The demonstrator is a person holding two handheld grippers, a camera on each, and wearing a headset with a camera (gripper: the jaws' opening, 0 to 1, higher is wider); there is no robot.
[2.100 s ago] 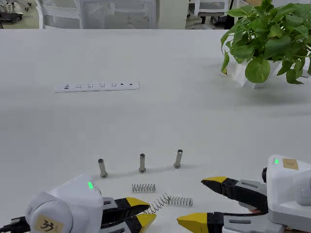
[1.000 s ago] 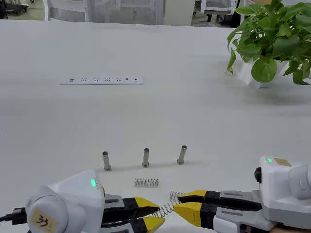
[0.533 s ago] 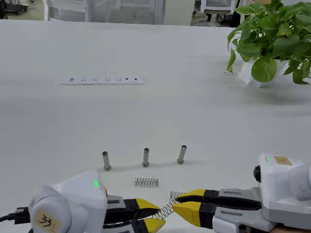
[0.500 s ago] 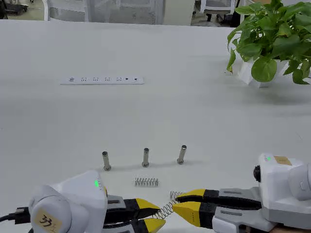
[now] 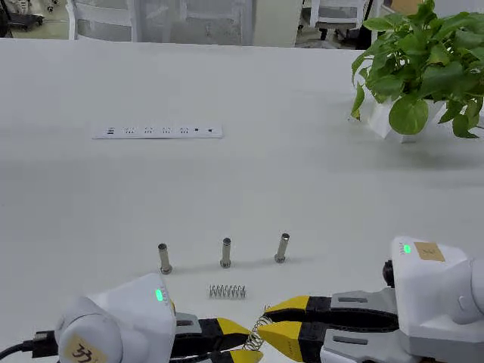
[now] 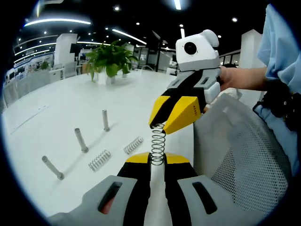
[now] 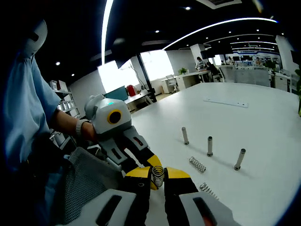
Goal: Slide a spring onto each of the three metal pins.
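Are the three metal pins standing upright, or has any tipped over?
Upright. The left pin, middle pin and right pin each stand on their bases on the table, all bare.

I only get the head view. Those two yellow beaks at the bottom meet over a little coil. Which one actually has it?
Observer: Both. In the left gripper view the held spring has one end between the left gripper jaws and the other at the right gripper tips.
Operator: And I count just one loose spring lying there. Right?
Observer: Two. The right gripper view has a second loose spring lying close beside that gripper's jaws.
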